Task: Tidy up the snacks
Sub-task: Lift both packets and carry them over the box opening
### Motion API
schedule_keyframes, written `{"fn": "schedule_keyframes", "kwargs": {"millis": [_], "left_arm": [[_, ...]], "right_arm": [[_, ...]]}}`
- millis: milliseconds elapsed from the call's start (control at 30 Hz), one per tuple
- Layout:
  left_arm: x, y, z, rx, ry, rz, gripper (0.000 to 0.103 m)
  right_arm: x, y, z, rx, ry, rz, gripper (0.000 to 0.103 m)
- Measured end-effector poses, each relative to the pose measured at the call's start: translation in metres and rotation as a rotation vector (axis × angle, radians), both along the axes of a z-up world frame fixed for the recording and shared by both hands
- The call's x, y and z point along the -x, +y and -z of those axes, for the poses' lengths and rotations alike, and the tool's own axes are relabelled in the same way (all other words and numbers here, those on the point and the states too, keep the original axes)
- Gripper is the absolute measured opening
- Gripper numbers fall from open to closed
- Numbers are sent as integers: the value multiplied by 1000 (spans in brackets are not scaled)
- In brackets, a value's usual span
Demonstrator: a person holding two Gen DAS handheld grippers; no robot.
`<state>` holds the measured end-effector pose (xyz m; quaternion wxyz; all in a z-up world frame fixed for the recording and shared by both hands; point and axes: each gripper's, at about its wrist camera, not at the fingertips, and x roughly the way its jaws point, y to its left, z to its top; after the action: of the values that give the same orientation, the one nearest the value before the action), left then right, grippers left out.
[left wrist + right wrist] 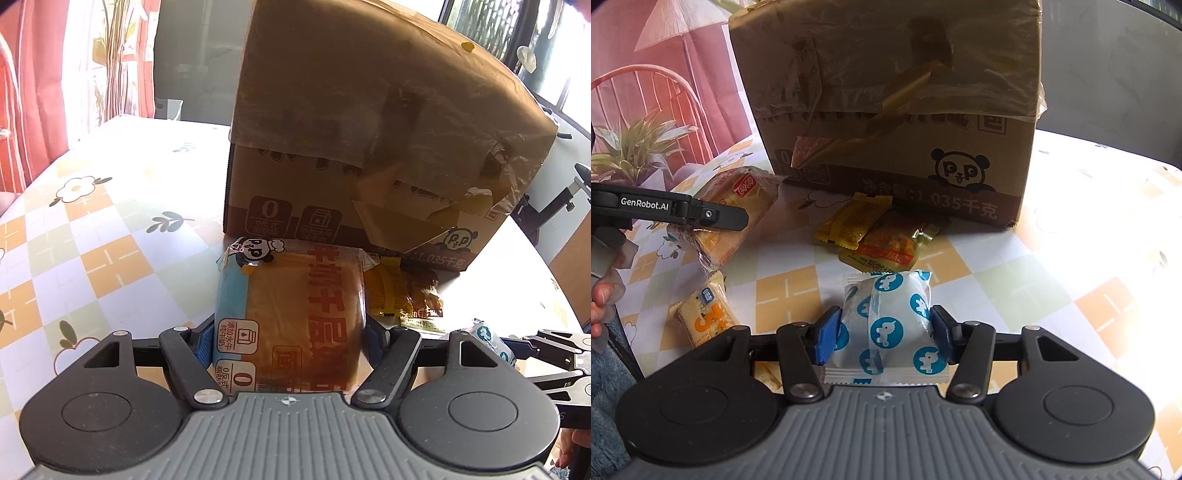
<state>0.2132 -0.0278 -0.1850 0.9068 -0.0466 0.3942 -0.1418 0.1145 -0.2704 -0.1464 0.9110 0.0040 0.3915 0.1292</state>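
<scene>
My left gripper (291, 338) is shut on a wrapped toast bread pack (295, 314) with a panda logo, held just in front of the cardboard box (369, 122). My right gripper (884, 334) is shut on a white pouch with blue round marks (886, 317); the pouch also shows in the left wrist view (491, 339). The same box (894, 96) stands behind on the table. The left gripper (701, 214) and its bread pack (738, 206) show at the left of the right wrist view.
Two small yellow and orange sachets (871, 232) lie before the box; they also show in the left wrist view (402, 295). A cracker pack (701, 314) lies at the left. The checked tablecloth (92, 240) covers the table. A red chair (657, 96) and a plant (635, 147) stand behind.
</scene>
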Motion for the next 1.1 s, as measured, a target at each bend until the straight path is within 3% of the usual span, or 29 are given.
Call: {"fn": "schedule_keyframes", "kwargs": {"millis": [200, 333, 733, 967, 1100], "left_arm": [[8, 15, -18, 18, -37, -26, 75], [16, 25, -44, 28, -123, -45, 75], [10, 29, -142, 50, -361, 7, 75], [-15, 2, -187, 40, -466, 67, 76], [-46, -20, -197, 30, -466, 99, 76]], "right_arm": [[4, -2, -14, -2, -48, 16, 54], [8, -8, -34, -12, -104, 24, 54], [6, -20, -150, -101, -375, -65, 54], [-29, -24, -202, -70, -497, -90, 54], [-71, -26, -206, -63, -484, -63, 54]]}}
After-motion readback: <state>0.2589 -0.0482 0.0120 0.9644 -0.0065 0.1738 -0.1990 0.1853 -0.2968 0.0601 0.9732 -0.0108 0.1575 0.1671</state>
